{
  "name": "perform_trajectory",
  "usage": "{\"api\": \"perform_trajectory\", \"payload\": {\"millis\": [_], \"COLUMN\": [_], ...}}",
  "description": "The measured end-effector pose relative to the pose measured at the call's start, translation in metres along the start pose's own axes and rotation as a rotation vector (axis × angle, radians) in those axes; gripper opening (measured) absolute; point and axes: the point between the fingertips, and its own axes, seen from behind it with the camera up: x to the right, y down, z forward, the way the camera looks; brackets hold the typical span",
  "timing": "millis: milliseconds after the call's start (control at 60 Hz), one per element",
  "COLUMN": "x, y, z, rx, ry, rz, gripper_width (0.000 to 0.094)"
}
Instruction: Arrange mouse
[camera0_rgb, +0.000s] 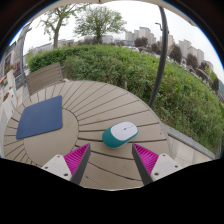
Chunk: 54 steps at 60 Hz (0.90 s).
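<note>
A teal mouse with a white top (120, 133) lies on the round wooden slatted table (90, 105), just ahead of the fingers and a little toward the right one. A dark blue mouse mat (40, 117) lies on the table to the left, beyond the left finger. My gripper (110, 160) is open, its magenta pads (77, 158) wide apart, with bare table between them. It holds nothing.
The table's curved far edge runs behind the mouse. Beyond it are a green hedge (150, 75), a thin pole (160, 60), trees and distant buildings. A wooden bench or chair (12, 85) stands at the left.
</note>
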Motion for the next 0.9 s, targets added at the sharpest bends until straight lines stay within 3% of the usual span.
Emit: {"api": "perform_trajectory", "payload": {"millis": [217,533,633,700,900], "x": [0.001,-0.023,-0.019,-0.017,-0.028], "y": [-0.019,-0.045,-0.046,-0.045,-0.065], "z": [0.038,0.068,0.067,0.066,0.05], "rx": [-0.005,-0.011,-0.01,0.005,-0.022], "ry": [-0.006,-0.095,-0.089,-0.1,-0.148], "rz": [0.028,0.001,-0.012,-0.037,-0.06], "gripper_width": [0.0861,0.0828,0.0737,0.0473,0.0437]}}
